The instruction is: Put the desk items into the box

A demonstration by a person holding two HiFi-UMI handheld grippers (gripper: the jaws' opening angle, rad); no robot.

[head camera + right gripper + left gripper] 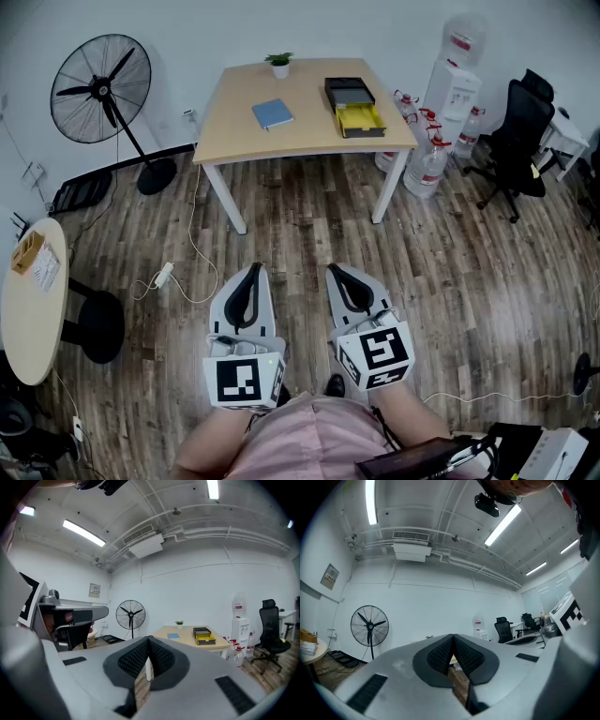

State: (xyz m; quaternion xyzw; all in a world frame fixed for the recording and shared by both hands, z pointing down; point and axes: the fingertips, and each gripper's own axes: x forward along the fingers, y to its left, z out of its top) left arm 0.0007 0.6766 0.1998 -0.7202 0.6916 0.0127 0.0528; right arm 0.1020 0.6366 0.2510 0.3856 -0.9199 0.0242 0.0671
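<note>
A light wooden desk (309, 141) stands far ahead across the wood floor. On it lie a blue notebook (272, 114), a small potted plant (279, 64), a black box (349, 92) and a yellow tray (360, 119) right in front of that box. My left gripper (253, 272) and right gripper (338, 274) are held low near my body, side by side, far from the desk. Both are shut with nothing between the jaws. The right gripper view shows the desk (187, 641), notebook (173, 636) and box (201, 631) past my right gripper (149, 644). My left gripper (453, 641) hides most of the desk.
A standing fan (101, 89) is left of the desk. A water dispenser (453, 84), water bottles (427, 159) and a black office chair (511, 141) stand at its right. A round table (28, 300), a black stool (94, 323) and a floor cable (169, 274) are at my left.
</note>
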